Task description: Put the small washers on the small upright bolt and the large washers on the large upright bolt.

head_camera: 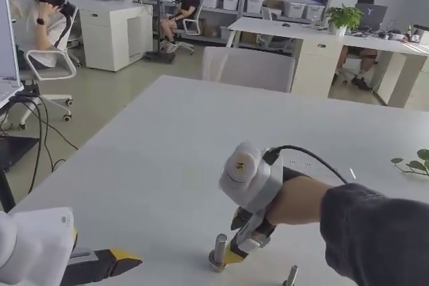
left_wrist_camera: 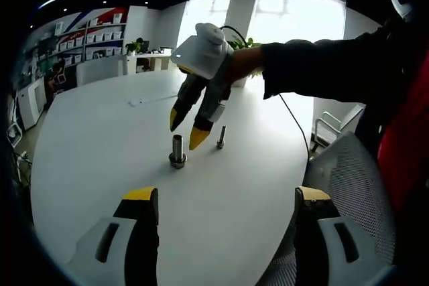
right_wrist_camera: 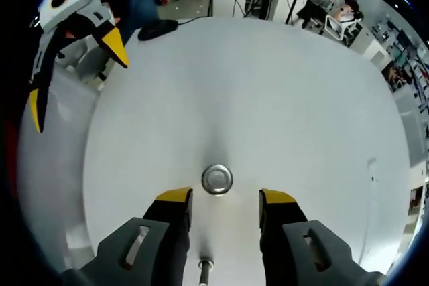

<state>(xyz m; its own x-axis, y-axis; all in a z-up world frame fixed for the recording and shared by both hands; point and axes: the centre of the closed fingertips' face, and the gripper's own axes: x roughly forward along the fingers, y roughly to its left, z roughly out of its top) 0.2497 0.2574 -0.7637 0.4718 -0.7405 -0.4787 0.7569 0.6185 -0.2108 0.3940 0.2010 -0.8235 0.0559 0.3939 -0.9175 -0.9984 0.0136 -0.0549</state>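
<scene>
We see the large upright bolt (right_wrist_camera: pixel 217 179) standing on the white table (right_wrist_camera: pixel 268 98), just ahead of the right gripper (right_wrist_camera: pixel 226 199) and in line with the gap between its parted, yellow-tipped fingers (right_wrist_camera: pixel 175 197), which hold nothing. The small upright bolt (left_wrist_camera: pixel 220 136) stands near it, on the right gripper's side. The left gripper (left_wrist_camera: pixel 226 195) hangs well apart from both bolts, its fingers spread wide and empty.

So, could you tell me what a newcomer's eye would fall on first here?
The right tool, jaws open with yellow tips, hangs just above the large upright bolt on the white table. Beside that stands the small upright bolt, and the left tool sits open at the lower left of the head view.
</scene>
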